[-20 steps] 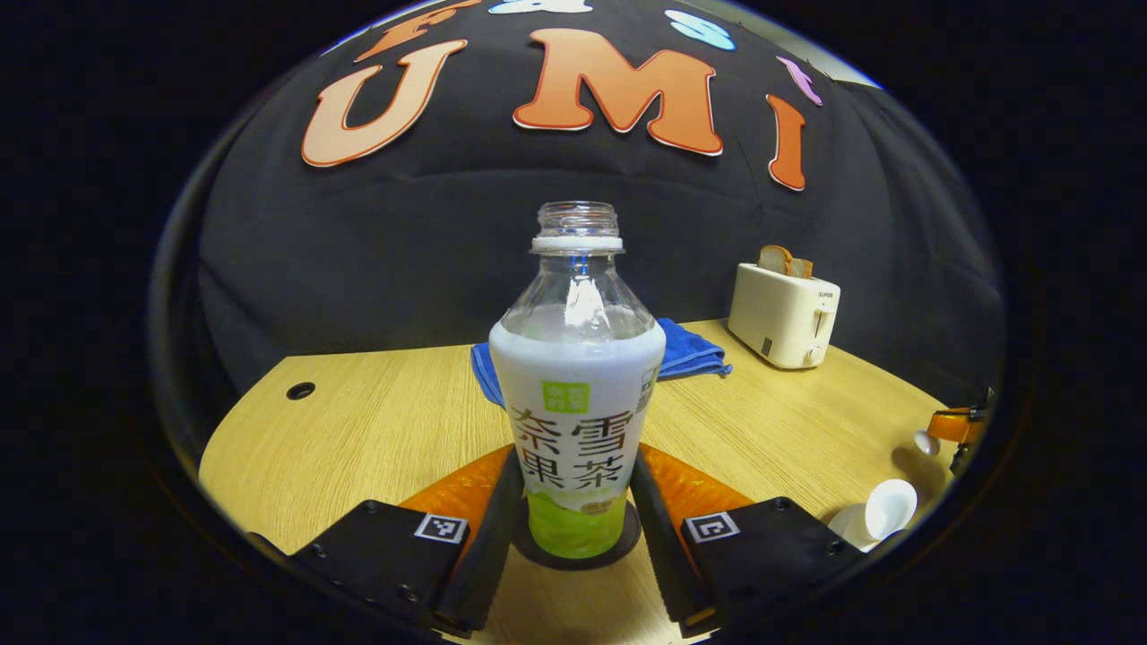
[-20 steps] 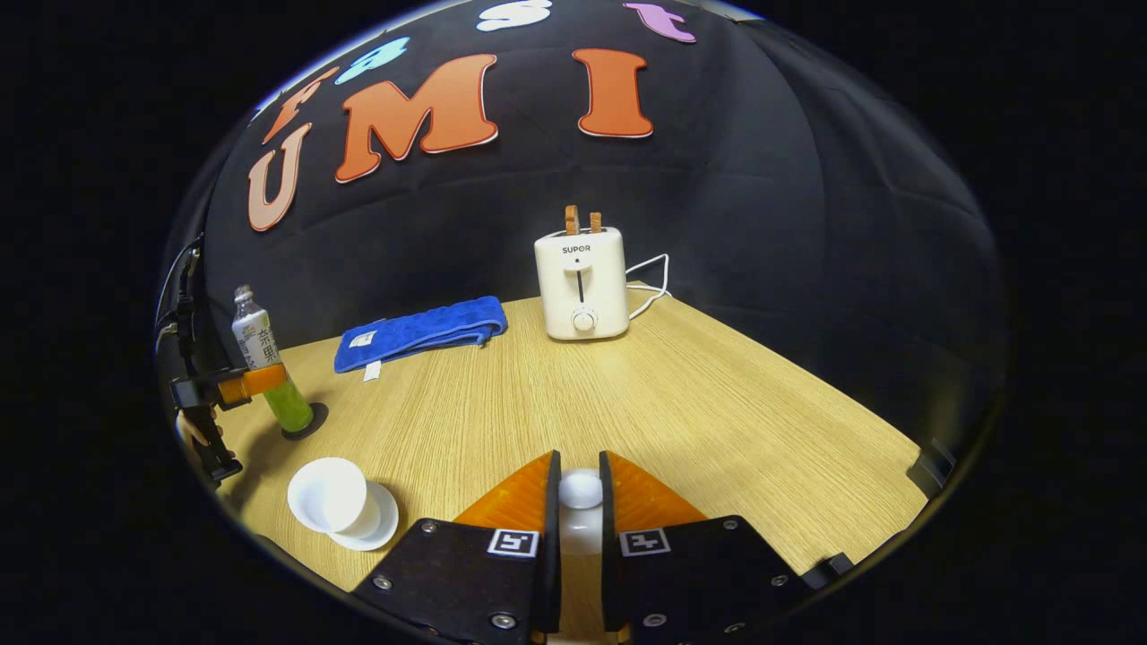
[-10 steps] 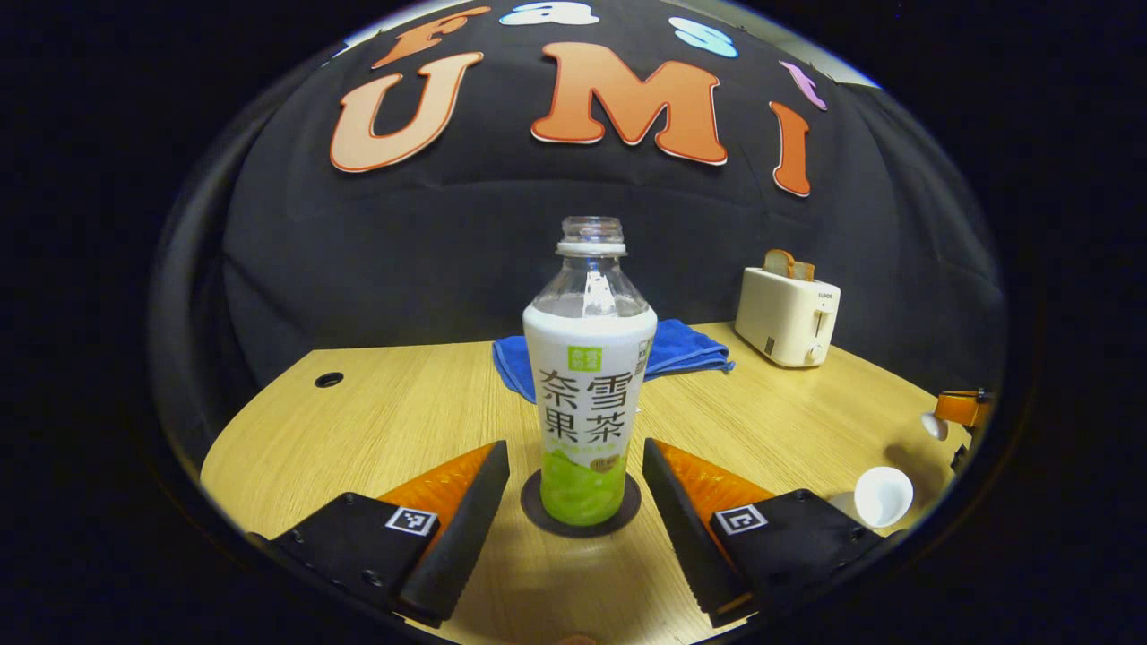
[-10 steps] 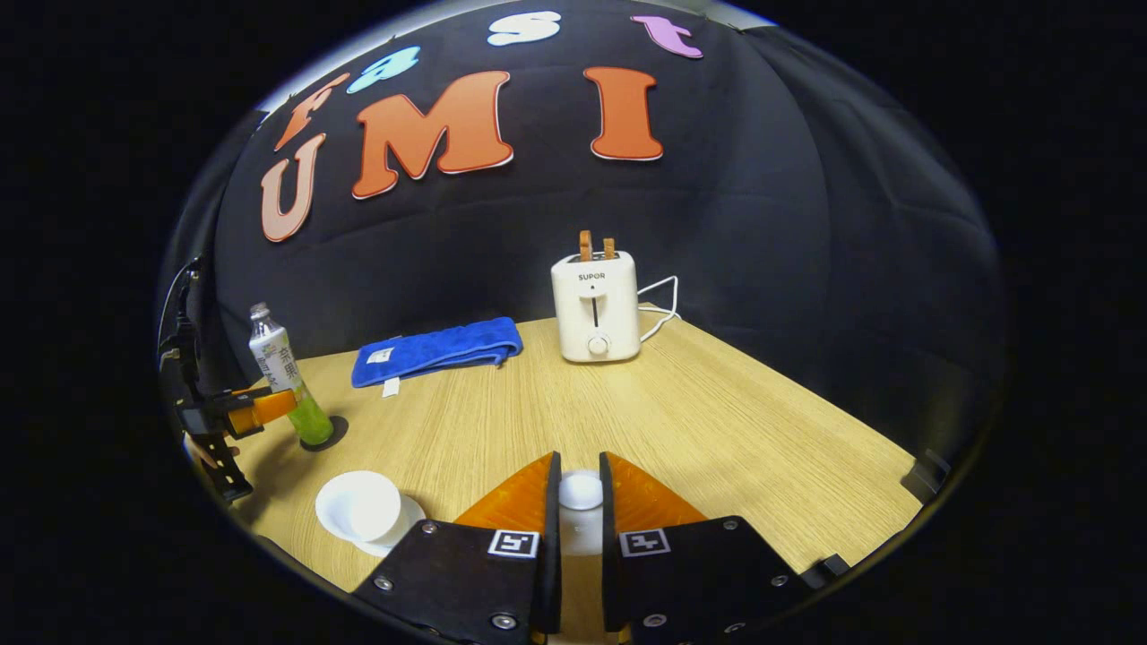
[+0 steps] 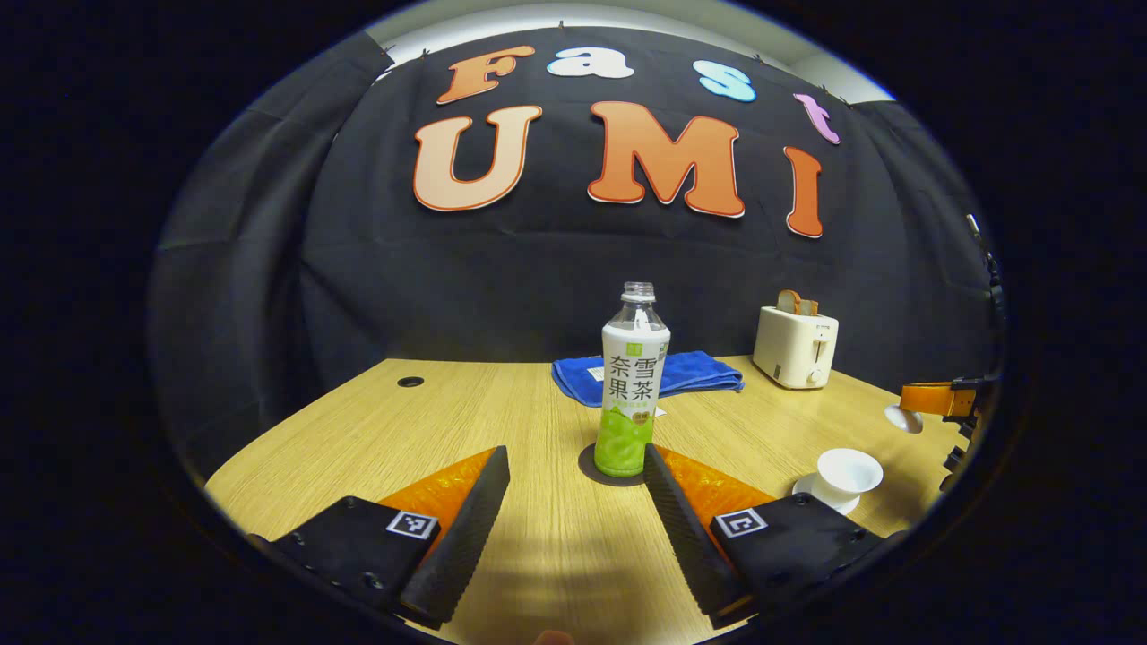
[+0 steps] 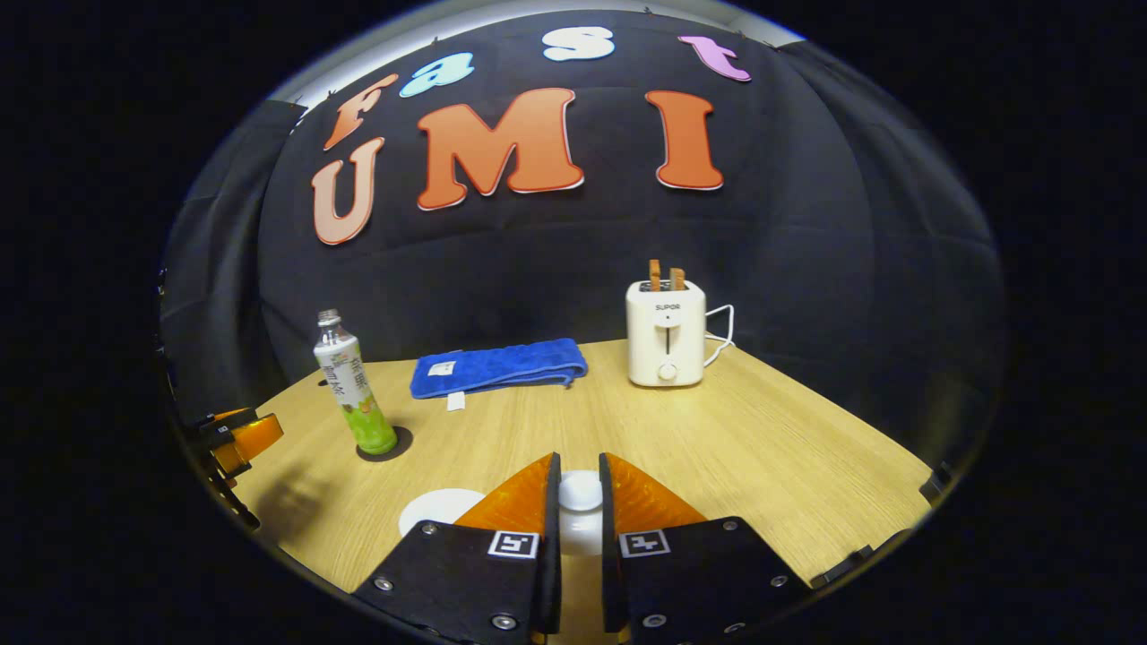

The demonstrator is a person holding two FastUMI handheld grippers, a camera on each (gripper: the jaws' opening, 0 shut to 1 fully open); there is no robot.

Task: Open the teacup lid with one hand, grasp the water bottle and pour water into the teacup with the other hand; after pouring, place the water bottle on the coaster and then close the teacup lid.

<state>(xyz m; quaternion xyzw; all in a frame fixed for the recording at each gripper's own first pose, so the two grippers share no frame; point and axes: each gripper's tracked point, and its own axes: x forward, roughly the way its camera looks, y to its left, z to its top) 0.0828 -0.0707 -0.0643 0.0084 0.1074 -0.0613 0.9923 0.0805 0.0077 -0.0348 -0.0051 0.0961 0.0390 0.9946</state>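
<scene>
The uncapped water bottle with a white and green label stands upright on the dark round coaster. My left gripper is open just in front of it, apart from it. The white teacup sits lidless on its saucer to the right. In the right gripper view my right gripper is shut on the knob of the white teacup lid, held above the table. The teacup shows partly behind its left finger. The bottle and the left gripper lie to the left.
A white toaster with bread slices stands at the back right of the wooden table. A folded blue cloth lies behind the bottle. The table has a small round hole at the far left.
My left gripper let go of the bottle on the coaster, opened and drew back. My right gripper, still holding the lid, has shifted toward the teacup.
</scene>
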